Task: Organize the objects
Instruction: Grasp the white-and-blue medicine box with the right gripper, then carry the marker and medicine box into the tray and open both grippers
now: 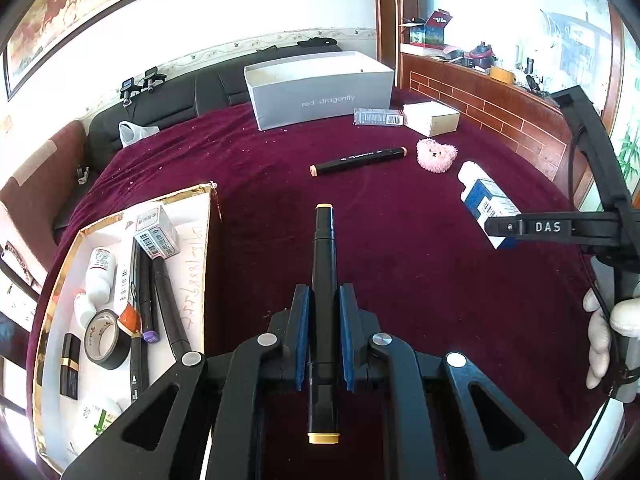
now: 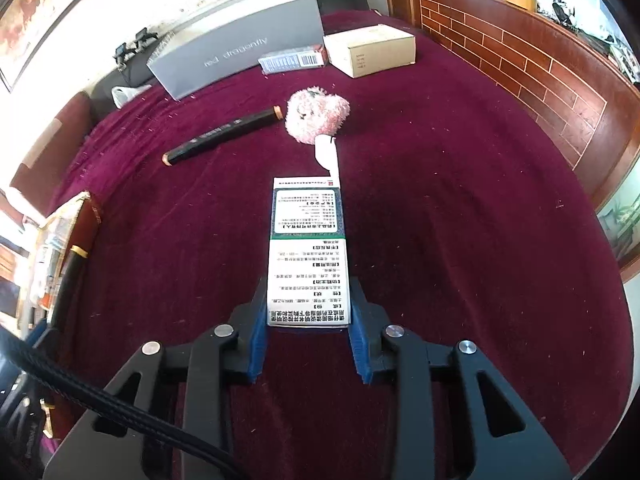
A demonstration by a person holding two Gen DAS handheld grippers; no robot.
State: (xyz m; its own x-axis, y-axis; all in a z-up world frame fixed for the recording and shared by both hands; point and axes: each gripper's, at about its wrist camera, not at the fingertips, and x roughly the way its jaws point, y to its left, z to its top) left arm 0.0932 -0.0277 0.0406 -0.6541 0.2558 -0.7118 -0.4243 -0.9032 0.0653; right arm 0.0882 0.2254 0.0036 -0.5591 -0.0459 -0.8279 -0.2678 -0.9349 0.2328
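Left gripper [image 1: 324, 336] clamps a black marker [image 1: 323, 280]; right gripper [image 2: 308, 340] seemingly grips a medicine box [image 2: 308, 252].

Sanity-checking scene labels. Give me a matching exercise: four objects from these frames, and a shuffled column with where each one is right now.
Things:
1. black marker with yellow-orange caps
2. medicine box
3. pink plush toy
4. roll of black tape

Places:
A. lying in the gold-edged tray
B. loose on the maroon cloth, beside the other black marker
C. between the fingers of the left gripper
D. between the fingers of the right gripper

Pairs: 1-C, 2-D, 3-B, 4-A
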